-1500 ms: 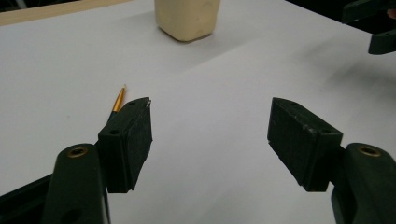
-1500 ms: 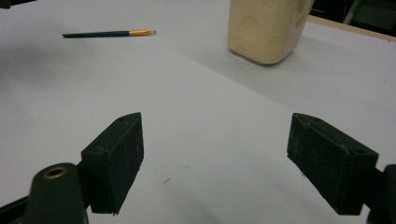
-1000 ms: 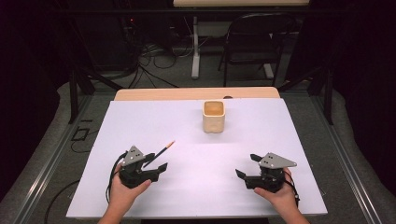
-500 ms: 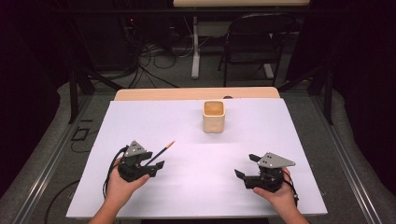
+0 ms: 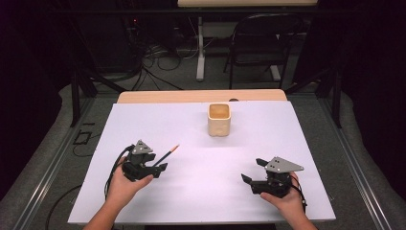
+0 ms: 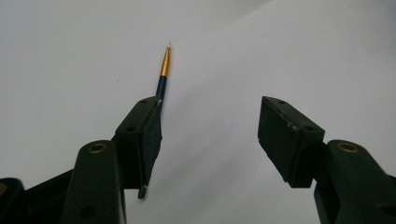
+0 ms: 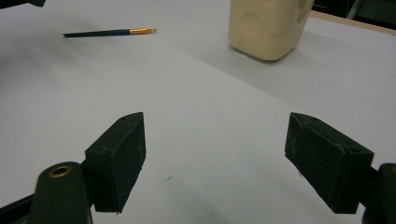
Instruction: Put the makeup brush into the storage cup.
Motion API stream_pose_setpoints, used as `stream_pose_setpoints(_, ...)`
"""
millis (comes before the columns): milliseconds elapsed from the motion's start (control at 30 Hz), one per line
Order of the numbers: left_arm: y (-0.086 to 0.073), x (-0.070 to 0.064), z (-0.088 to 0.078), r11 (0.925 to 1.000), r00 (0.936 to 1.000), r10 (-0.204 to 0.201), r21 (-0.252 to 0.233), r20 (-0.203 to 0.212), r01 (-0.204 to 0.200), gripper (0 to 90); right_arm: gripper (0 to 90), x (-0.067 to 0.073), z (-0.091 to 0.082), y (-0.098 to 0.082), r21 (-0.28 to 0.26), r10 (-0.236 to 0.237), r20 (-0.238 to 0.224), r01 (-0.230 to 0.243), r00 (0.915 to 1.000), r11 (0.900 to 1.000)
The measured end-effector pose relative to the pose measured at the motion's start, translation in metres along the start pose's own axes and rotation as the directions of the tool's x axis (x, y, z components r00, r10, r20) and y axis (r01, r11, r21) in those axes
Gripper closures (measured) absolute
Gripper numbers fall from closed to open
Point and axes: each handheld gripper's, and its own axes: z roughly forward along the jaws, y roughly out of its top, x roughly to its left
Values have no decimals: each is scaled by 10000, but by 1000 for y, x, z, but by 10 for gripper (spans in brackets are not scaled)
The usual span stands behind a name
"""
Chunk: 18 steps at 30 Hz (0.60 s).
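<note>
Left gripper (image 6: 210, 135) is held agape, jaws just closing; brush (image 6: 163, 70) lies beside its left pad, ungripped. Right gripper (image 7: 215, 154) is kept released.

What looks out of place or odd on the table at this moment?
Little stands out. The thin brush lies flat on the white table, not in the cream cup. It rests against one jaw of the open left gripper, not centred. Nothing is spilled or broken.

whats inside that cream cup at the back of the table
From the high view the cream cup looks empty: its inner walls show and nothing sticks out. Its very bottom is shadowed, so something small there cannot be ruled out. The paintbrush lies on the table by the left gripper.
</note>
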Motion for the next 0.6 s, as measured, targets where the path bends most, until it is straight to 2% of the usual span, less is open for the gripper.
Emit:
stream_pose_setpoints(200,3,4,1,9987,9998,87,502,-199,-77,398,203,0,0,0,63,15,-26,-15,10000,10000)
stream_pose_setpoints(367,6,8,1,9973,9996,99,730,-263,-79,398,203,0,0,0,49,35,-15,-35,10000,10000)
stream_pose_setpoints(600,11,13,1,9925,9990,234,1207,-378,-187,405,205,0,1,-1,27,116,-28,-116,9999,9999)
